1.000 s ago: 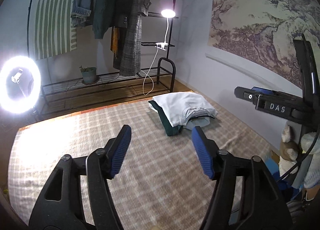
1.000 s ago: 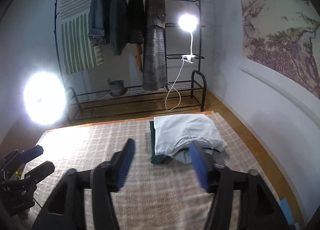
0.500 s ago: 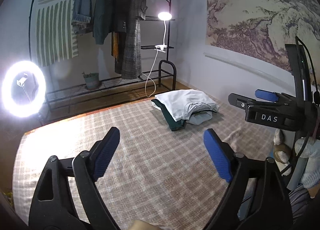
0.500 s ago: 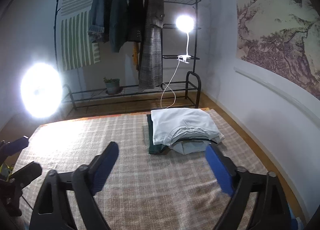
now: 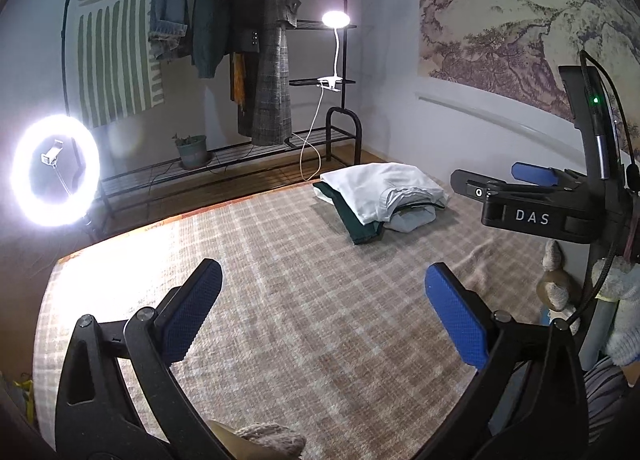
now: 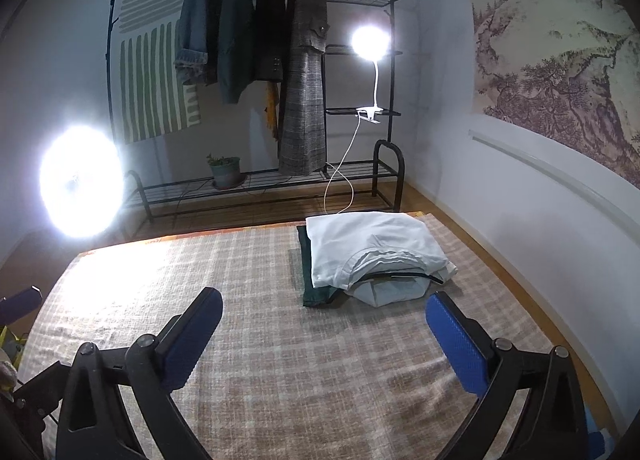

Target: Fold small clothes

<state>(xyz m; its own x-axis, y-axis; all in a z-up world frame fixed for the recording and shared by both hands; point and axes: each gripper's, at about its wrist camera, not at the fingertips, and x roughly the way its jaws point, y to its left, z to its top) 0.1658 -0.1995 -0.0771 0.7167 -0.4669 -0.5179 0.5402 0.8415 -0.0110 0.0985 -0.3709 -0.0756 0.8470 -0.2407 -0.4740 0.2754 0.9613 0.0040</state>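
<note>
Now both sets of fingers are opening wide with nothing between them: left gripper (image 5: 323,310) and right gripper (image 6: 324,332) have sunk toward the checked mat (image 6: 280,360), so the last fold looks released. The folded clothes stack (image 6: 372,256) lies upper right of centre, well beyond the fingers.

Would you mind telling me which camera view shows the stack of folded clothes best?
The right wrist view: the stack of folded clothes lies nearly centred and close, its white, green and grey layers distinct. The left wrist view shows the stack farther off, obliquely, toward the right.
</note>
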